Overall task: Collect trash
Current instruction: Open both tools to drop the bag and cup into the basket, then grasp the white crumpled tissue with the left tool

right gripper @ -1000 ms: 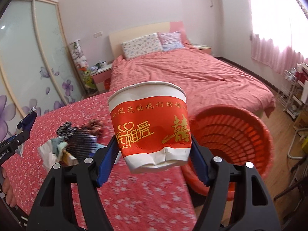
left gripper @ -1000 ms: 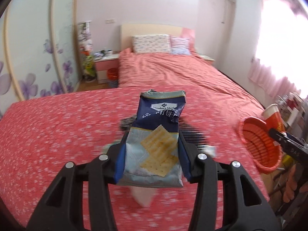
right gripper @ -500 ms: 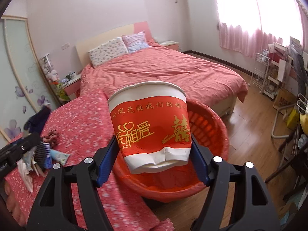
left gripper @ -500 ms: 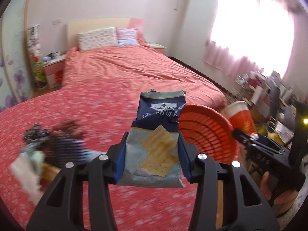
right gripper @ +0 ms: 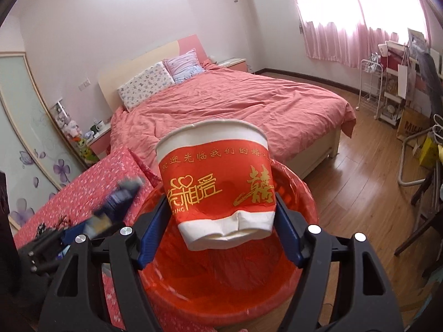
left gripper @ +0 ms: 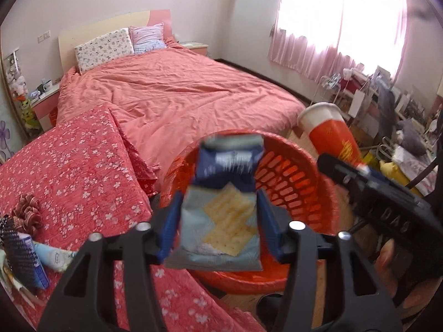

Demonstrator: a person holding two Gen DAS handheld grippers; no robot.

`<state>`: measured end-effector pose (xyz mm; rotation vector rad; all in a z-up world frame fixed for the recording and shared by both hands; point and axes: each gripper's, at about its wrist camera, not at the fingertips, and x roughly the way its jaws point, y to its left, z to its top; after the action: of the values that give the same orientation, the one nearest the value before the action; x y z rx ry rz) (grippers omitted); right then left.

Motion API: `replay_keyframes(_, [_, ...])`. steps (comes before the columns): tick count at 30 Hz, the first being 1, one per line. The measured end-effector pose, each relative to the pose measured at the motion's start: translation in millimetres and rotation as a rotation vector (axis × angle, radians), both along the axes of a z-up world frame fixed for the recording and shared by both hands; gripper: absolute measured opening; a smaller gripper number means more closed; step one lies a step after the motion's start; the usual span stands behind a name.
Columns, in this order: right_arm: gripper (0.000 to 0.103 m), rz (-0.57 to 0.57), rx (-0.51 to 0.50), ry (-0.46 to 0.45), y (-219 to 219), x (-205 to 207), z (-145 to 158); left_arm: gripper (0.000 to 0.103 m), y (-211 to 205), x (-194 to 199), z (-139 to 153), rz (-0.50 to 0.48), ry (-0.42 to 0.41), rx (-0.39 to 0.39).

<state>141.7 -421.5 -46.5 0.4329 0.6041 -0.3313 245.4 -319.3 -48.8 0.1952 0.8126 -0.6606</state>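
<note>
A bedroom with a wide bed under a coral cover and pink curtains glowing at a bright window. Both views look along a handheld gripper's two black fingers with blue pads.

The left gripper [left gripper: 218, 221] is poised over an orange plastic basket [left gripper: 318, 193] that stands on the wooden floor against a red flowered bedspread [left gripper: 77, 171]. Between its fingers is a cracker packet [left gripper: 221, 215], dark blue on top and pale blue below, with crackers pictured on it. The jaws are opening and gaps show between the pads and the packet, which is blurred, so it appears to be slipping free above the basket.

The right gripper [right gripper: 221, 221] is also above the basket's open mouth. A red and white paper cup [right gripper: 216, 182] with gold lettering, its base dented, sits tilted between the fingers; the jaws are opening and the pads seem to have drawn just clear of the cup.

On the bedspread at far left lies a small heap of leftover litter [left gripper: 25, 249].
</note>
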Motion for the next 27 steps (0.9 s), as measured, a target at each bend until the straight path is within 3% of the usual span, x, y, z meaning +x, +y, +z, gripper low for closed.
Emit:
replay_keyframes(2, [0.088,-0.01,0.022,0.004,-6.7,0.1,-6.8,0.065,3.4,5.5,-4.0,0.021,-0.001,0.02])
replay_keyframes(13, [0.088,-0.015,-0.062,0.031,17.8,-24.9,2.5,0.072,75.4,-3.0,4.2,0.145,-0.012,0.018])
replay_keyframes(22, [0.088,0.1,-0.133,0.026,77.6,-22.6,18.4,0.079,178.6,-44.0,26.9,0.293,-0.112,0.038])
replay_keyframes(27, [0.088,0.19,-0.158,0.04,123.5,-20.3,13.3,0.082,257.9,-60.5,32.7,0.453,-0.179,0.07])
